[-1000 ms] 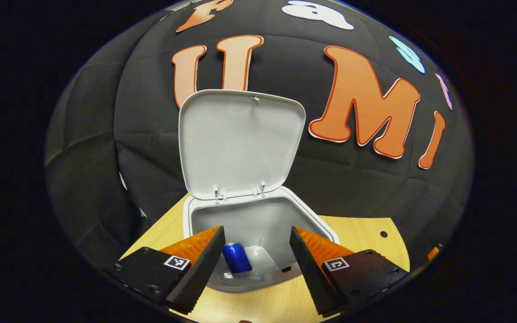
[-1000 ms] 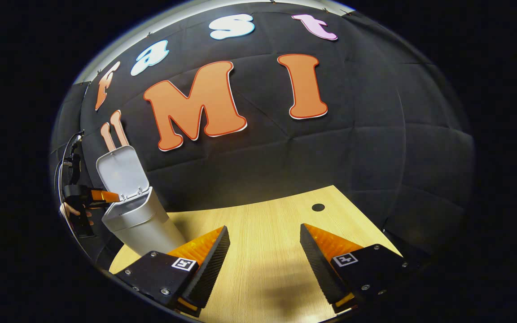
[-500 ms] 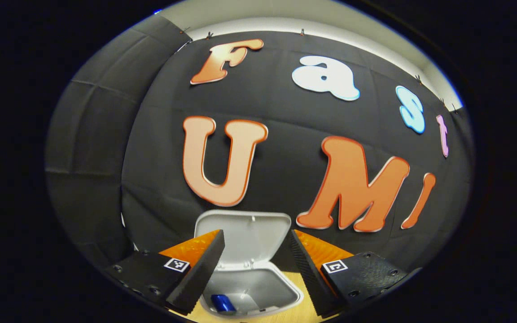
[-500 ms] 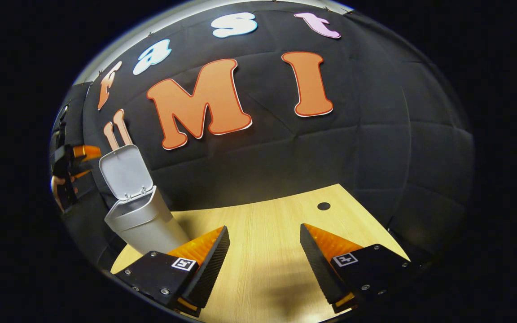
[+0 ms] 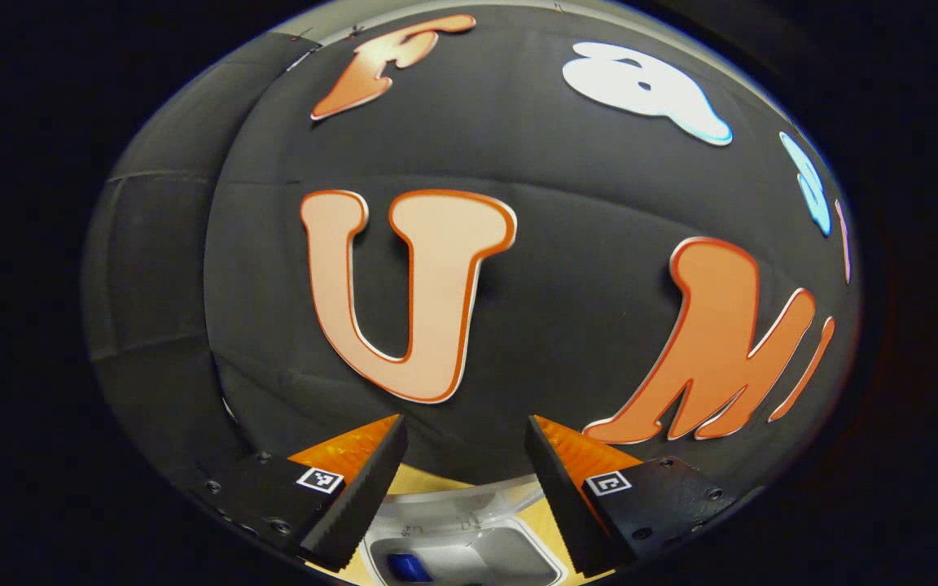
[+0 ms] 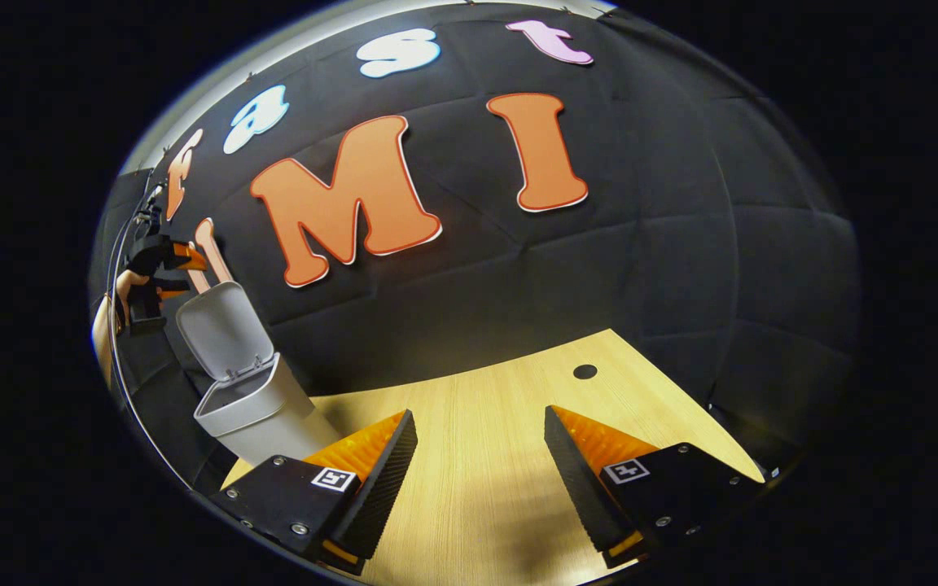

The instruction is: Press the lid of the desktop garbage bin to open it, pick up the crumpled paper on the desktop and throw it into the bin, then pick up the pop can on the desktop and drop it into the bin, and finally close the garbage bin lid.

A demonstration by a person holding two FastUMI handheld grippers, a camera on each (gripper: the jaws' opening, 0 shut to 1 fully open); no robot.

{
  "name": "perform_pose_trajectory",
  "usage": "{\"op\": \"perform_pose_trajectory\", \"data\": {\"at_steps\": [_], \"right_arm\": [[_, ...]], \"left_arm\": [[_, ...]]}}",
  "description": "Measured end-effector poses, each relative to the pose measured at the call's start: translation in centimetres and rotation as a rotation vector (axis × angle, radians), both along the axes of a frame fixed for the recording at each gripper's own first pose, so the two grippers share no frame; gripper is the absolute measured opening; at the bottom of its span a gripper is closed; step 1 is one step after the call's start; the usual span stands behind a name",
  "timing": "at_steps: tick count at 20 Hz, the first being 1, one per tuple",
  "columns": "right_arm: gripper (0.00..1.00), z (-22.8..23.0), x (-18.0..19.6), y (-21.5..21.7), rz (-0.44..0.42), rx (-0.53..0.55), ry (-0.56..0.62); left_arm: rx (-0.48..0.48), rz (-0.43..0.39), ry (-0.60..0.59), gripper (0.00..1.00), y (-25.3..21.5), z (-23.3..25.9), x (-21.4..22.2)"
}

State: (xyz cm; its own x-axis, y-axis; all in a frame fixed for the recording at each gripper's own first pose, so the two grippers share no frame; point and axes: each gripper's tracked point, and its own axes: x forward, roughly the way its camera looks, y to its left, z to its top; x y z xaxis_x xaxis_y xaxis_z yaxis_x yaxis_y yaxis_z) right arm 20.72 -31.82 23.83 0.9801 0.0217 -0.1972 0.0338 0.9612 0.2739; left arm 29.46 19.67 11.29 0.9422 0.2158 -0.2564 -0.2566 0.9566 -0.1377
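Two claws stand with fingers spread and nothing between them. In the right gripper view the right claw (image 6: 477,456) hovers over bare wooden tabletop (image 6: 510,423), with free room ahead up to a round hole (image 6: 585,372) at about 1 o'clock near the far edge. At 9 o'clock the grey garbage bin (image 6: 253,415) stands near the tabletop's left edge, its lid (image 6: 215,327) tipped up and back. Above the lid's top edge hangs the left claw (image 6: 180,268), held by a hand (image 6: 111,313). In the left gripper view the left claw (image 5: 465,456) looks down over the lid's rim (image 5: 469,500) into the open bin, where the blue pop can (image 5: 408,567) lies at 6 o'clock. Half a second ago this claw sat lower and nearer the bin's mouth; it has risen above the lid. Black cloth wall closes the booth behind.
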Motion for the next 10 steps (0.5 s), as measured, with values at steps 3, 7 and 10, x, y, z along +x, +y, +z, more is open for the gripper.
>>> {"op": "perform_pose_trajectory", "data": {"at_steps": [3,7,10], "right_arm": [[0.94,-0.3,0.1,-0.5,-0.01,0.008,0.01],[0.94,-0.5,0.3,-0.2,0.01,-0.004,0.016],[0.94,-0.6,0.8,0.7,0.046,-0.002,0.025]], "left_arm": [[-0.024,0.033,0.068,0.92,0.1,-2.9,0.3],[0.033,0.004,0.051,0.92,-2.0,-3.7,-3.2],[0.039,-0.005,0.013,0.91,-4.7,-5.8,-7.7]]}}
